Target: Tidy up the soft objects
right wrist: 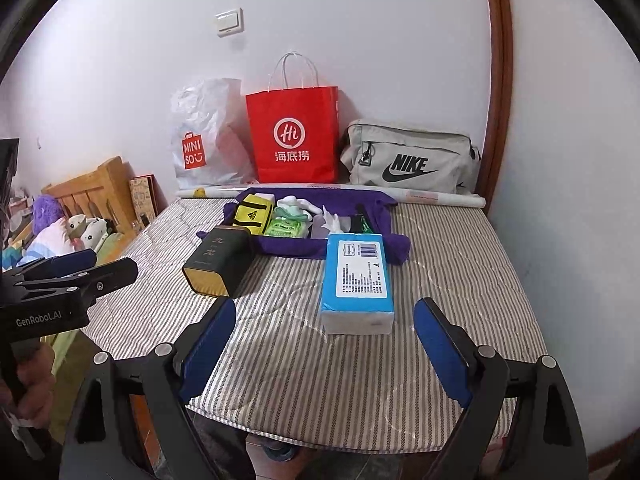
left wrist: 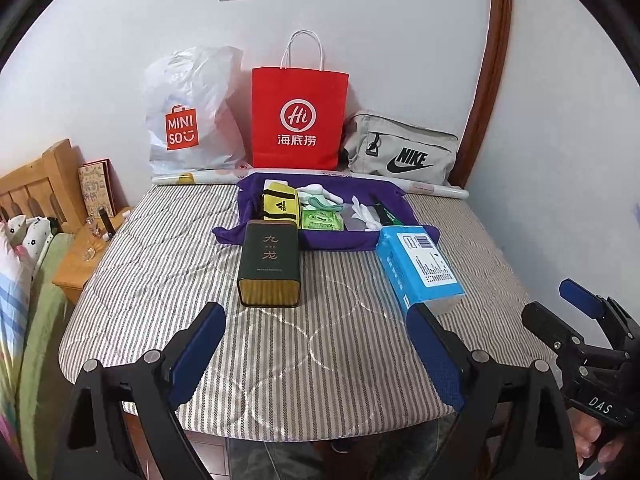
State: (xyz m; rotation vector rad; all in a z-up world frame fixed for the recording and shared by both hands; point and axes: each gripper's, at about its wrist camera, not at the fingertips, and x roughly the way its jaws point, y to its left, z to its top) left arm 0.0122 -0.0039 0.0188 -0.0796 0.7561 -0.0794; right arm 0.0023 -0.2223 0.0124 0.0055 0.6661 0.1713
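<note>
A purple fabric tray [left wrist: 256, 229] [right wrist: 288, 246] lies on the striped padded table [left wrist: 168, 280] [right wrist: 460, 248]. It holds a yellow pouch [left wrist: 280, 205] [right wrist: 253, 213], white socks [left wrist: 322, 194] [right wrist: 298, 205], a green packet [left wrist: 322, 221] [right wrist: 285, 227] and white tissue [left wrist: 366, 214] [right wrist: 334, 222]. In front of it lie a dark green tin [left wrist: 270, 268] [right wrist: 218, 262] and a blue tissue pack [left wrist: 420, 268] [right wrist: 358, 280]. My left gripper [left wrist: 316, 332] hovers open near the table's front edge, short of the tin. My right gripper [right wrist: 326, 332] is open too, just short of the blue pack. Neither holds anything.
Against the wall stand a white plastic bag [left wrist: 192, 116] [right wrist: 208, 136], a red paper bag [left wrist: 298, 116] [right wrist: 294, 136] and a grey pouch [left wrist: 400, 150] [right wrist: 412, 158], with a paper roll [left wrist: 432, 190] [right wrist: 440, 199] before them. A wooden headboard [left wrist: 36, 184] and nightstand [left wrist: 80, 256] are at left.
</note>
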